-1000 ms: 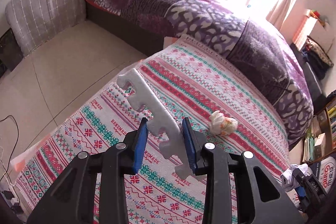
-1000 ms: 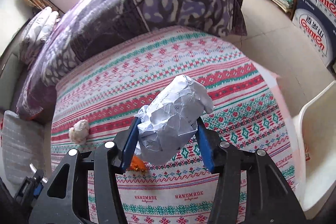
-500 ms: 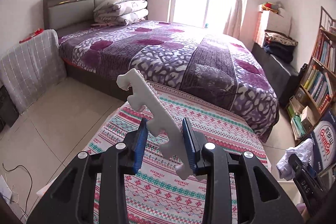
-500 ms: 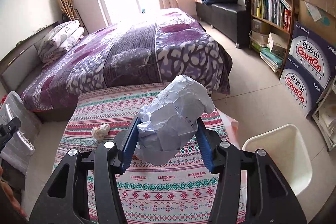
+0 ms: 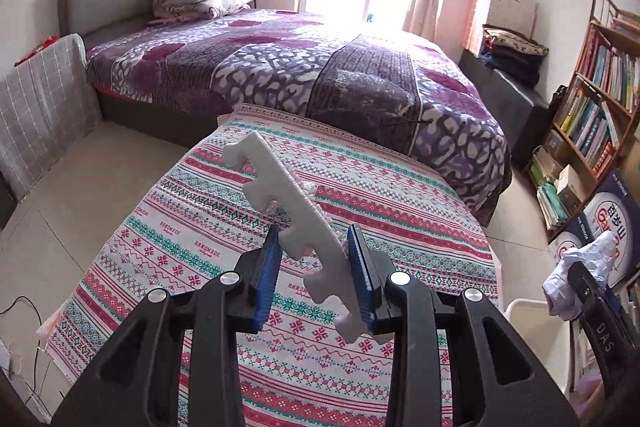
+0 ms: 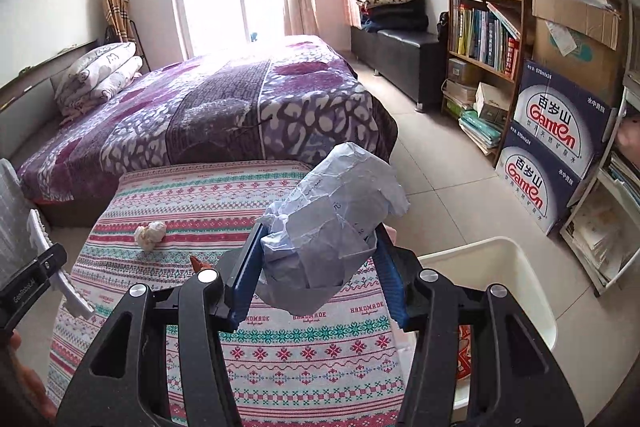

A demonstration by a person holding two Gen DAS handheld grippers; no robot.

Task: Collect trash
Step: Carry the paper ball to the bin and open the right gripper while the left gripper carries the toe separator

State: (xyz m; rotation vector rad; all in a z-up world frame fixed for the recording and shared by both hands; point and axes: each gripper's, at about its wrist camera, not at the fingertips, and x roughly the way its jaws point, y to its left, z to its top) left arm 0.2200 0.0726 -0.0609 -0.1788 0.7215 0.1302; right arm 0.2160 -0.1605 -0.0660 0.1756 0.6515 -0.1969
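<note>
A notched white foam strip (image 5: 294,223) is clamped between the blue pads of the left gripper (image 5: 316,277), its long end angled up and away to the left above the patterned cloth (image 5: 224,235). A crumpled ball of white paper (image 6: 332,227) is pinched between the blue pads of the right gripper (image 6: 318,273) and is held above the near right part of the same cloth. On the cloth, a small crumpled wad (image 6: 151,233) is seen lying towards its left side, and a small orange scrap (image 6: 197,263) is partly hidden behind the right gripper's left finger. A white plastic bin (image 6: 516,291) is placed on the floor just beside the cloth's right edge, below and to the right of the held paper. Beyond the cloth a bed with a purple blanket (image 5: 320,75) is seen, and a bookshelf (image 6: 486,15) and stacked cardboard boxes (image 6: 556,139) are set along the right wall.
</note>
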